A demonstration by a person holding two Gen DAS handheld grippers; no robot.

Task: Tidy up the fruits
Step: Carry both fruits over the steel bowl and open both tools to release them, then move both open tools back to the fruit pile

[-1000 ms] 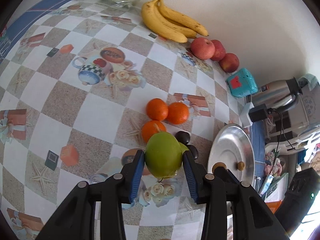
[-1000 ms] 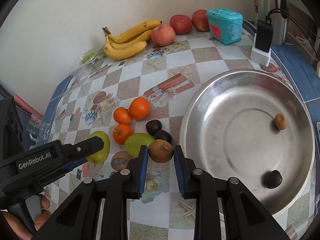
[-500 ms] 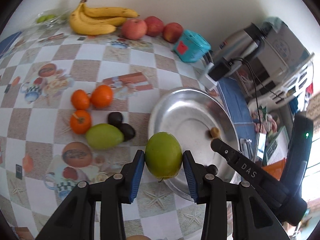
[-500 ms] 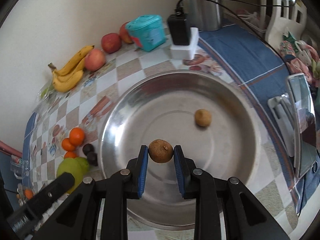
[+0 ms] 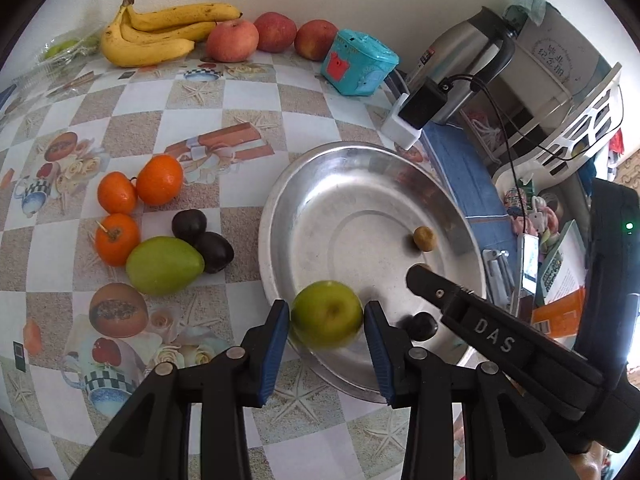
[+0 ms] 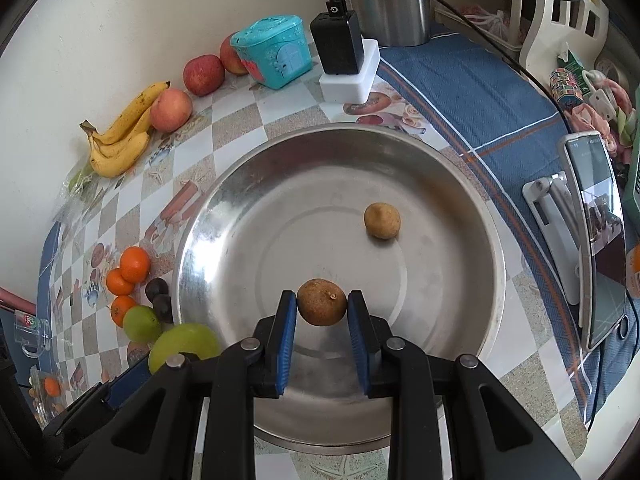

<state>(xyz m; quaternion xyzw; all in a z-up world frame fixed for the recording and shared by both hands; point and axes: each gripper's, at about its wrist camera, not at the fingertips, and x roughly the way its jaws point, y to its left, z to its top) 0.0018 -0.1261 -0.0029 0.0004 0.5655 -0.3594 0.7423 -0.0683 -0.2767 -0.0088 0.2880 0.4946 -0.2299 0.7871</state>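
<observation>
While both claws are clenched on fruit, each load hangs over the round steel pan (image 6: pixel 472 208): the left claw (image 5: pixel 326 322) grips a green round fruit (image 5: pixel 326 314) above the near rim, the right claw (image 6: pixel 322 306) a brown round fruit (image 6: pixel 322 301) nearer centre. "DAS" reads on the right tool.

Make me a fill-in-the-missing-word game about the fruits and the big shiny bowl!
1. The left gripper holds a fruit whose color is ____.
2. The right gripper holds a small brown fruit over the metal ____.
3. The number of oranges on the tablecloth is ____.
4. The yellow fruits by the wall are ____.

Missing words: green; bowl; three; bananas
</observation>
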